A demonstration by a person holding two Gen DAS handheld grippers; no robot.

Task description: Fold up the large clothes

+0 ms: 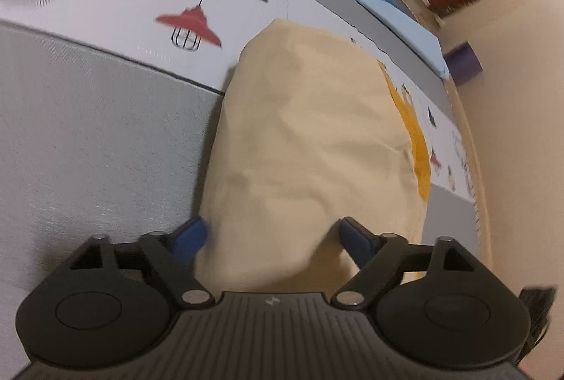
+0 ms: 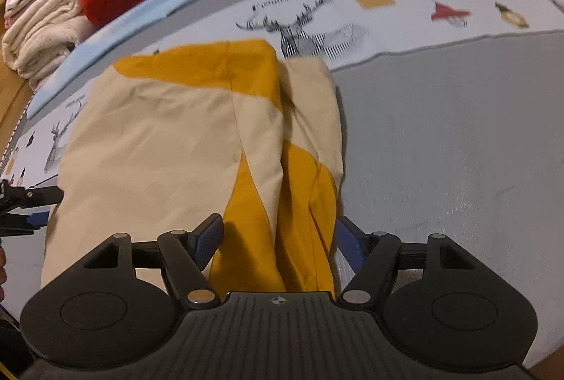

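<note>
We've got the folded cream-and-mustard cotton garment (image 2: 197, 140) lying on the grey printed bedsheet (image 2: 440, 133), its near edge sitting between both sets of jaws; left gripper (image 1: 271, 235) and right gripper (image 2: 278, 235) spread wide apart, nothing clamped

Two black linkage grippers, the left gripper (image 1: 271, 235) and right gripper (image 2: 278, 235), carry blue finger pads (image 1: 188, 239), silver pivot pins and ribbed bases.

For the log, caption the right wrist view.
Open right gripper straddles the near edge of the cream-and-mustard garment on the bed.
</note>
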